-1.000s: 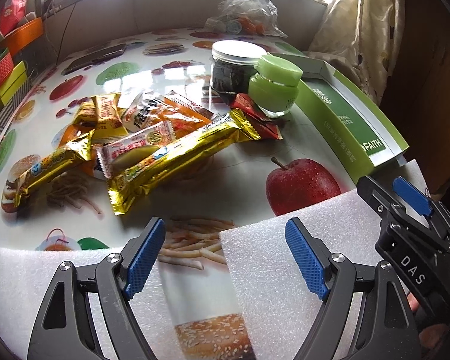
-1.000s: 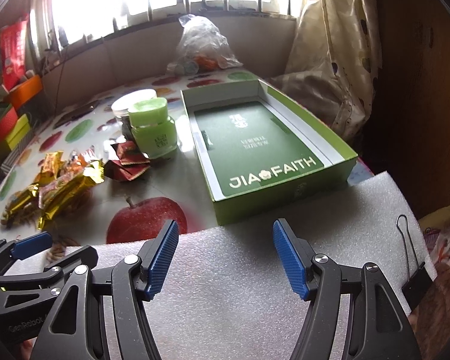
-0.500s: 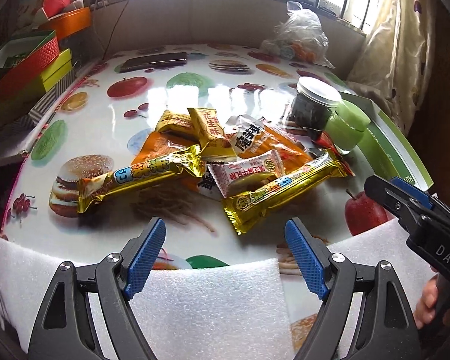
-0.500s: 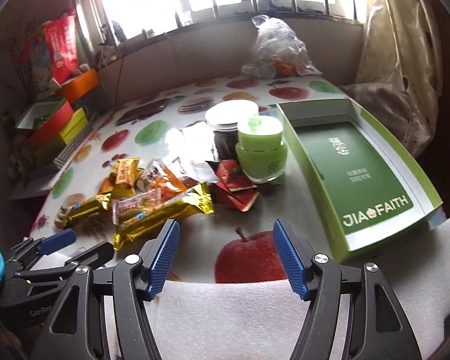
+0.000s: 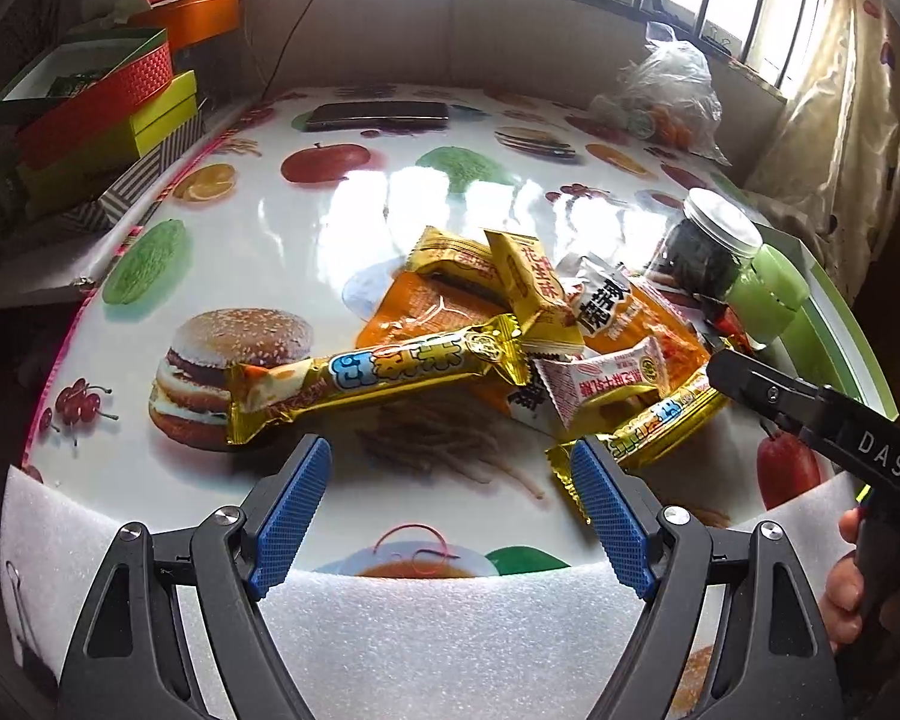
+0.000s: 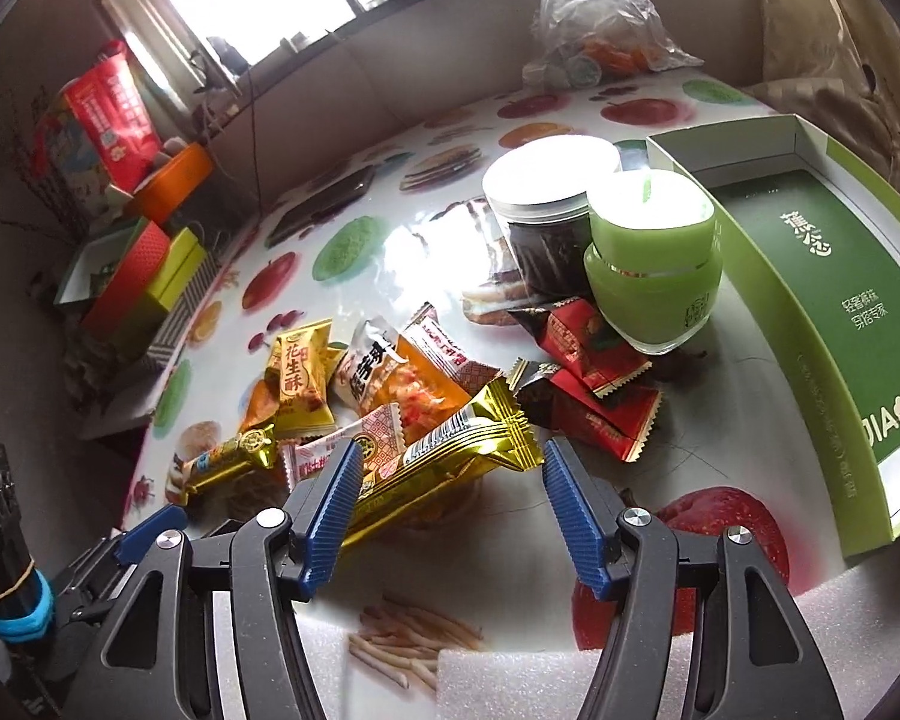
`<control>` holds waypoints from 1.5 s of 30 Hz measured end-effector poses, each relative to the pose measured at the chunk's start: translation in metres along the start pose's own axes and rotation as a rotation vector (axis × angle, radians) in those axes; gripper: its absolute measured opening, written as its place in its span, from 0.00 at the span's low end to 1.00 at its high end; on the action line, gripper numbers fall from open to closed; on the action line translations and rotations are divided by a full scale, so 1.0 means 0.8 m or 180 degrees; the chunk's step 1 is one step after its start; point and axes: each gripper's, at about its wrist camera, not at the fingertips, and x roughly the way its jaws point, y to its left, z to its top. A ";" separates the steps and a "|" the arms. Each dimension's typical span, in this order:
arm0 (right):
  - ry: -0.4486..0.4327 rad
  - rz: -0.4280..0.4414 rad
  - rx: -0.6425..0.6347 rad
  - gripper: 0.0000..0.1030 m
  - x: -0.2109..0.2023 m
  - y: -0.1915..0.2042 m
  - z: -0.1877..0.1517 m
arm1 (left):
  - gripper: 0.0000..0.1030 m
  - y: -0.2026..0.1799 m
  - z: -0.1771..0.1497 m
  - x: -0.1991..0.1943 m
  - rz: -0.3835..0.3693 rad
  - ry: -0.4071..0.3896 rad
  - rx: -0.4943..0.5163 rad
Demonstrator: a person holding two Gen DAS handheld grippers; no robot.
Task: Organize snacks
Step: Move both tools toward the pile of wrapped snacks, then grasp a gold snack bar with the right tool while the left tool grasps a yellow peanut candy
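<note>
A heap of wrapped snacks lies on the fruit-print table. In the left wrist view a long gold bar (image 5: 372, 378) lies just beyond my left gripper (image 5: 450, 510), which is open and empty. A second gold bar (image 6: 450, 456) lies slanted in the gap of my right gripper (image 6: 453, 510). Its jaws are closing, and the pads do not press on the bar. Around it lie a pink-white pack (image 6: 354, 450), a yellow pack (image 6: 300, 378) and red packets (image 6: 582, 372). The right gripper (image 5: 810, 420) also shows at the right of the left wrist view.
A green jar (image 6: 654, 258) and a dark jar with a white lid (image 6: 546, 228) stand by an open green box (image 6: 822, 300). Beyond them are a plastic bag (image 6: 594, 30), a phone (image 5: 378, 115) and stacked boxes (image 5: 96, 102). White foam (image 5: 450, 630) lines the near table edge.
Both grippers have swung left from the green box toward the snack heap, which is now nearer. The right gripper's jaws have narrowed a little around the second gold bar.
</note>
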 end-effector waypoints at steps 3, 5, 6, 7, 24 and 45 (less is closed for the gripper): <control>0.0060 -0.0029 0.0036 0.55 0.011 0.001 0.001 | 0.80 0.003 0.003 0.002 0.0024 -0.0001 -0.0020; 0.0066 -0.0054 0.0008 0.46 0.015 0.002 0.001 | 0.80 0.002 0.003 0.005 0.0014 0.0019 -0.0017; 0.0061 -0.0049 0.0004 0.43 0.015 0.002 0.002 | 0.80 0.001 0.003 0.006 0.0011 0.0029 -0.0010; 0.0043 -0.0047 -0.0004 0.42 0.013 0.002 0.002 | 0.80 0.000 0.003 0.006 -0.0002 0.0036 0.0001; 0.0036 -0.0105 -0.0145 0.25 -0.014 -0.017 0.007 | 0.80 -0.030 0.032 0.019 -0.0161 0.0005 0.0335; 0.0313 -0.0082 -0.2089 0.42 -0.032 0.067 -0.042 | 0.80 -0.009 0.050 0.020 -0.0250 -0.0046 0.0400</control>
